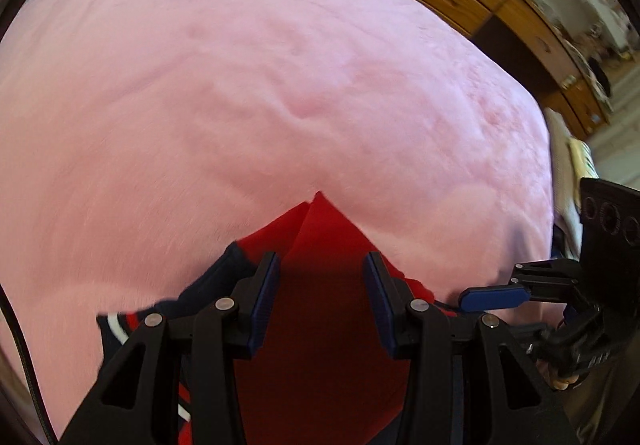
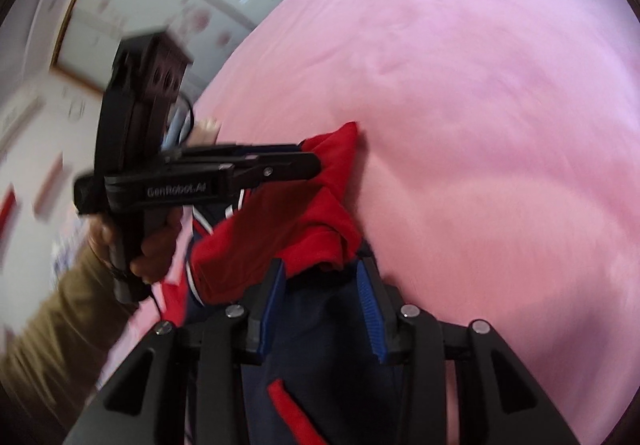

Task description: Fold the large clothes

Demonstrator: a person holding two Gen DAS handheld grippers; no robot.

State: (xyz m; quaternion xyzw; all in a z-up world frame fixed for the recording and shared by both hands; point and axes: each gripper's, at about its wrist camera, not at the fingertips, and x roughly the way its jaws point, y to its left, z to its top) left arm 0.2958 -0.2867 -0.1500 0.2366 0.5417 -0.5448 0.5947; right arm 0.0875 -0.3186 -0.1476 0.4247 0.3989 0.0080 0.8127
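A red and navy garment with white stripes [image 1: 320,305] lies bunched on a pink bed cover [image 1: 240,85]. My left gripper [image 1: 322,285] is open, its jaws spread over the red fabric. In the right wrist view the left gripper [image 2: 308,161] reaches in from the left over a red fold [image 2: 316,205]. My right gripper [image 2: 322,297] is open, its jaws on either side of the navy part [image 2: 320,365] with red fabric at the tips. In the left wrist view the right gripper [image 1: 492,295] shows side-on at the right edge of the garment.
The pink cover [image 2: 480,125] fills most of both views. A wooden desk with drawers [image 1: 500,17] stands past the bed at the right. A white wall with framed panels [image 2: 120,25] is at the left. A hand in a tan sleeve [image 2: 120,245] holds the left gripper.
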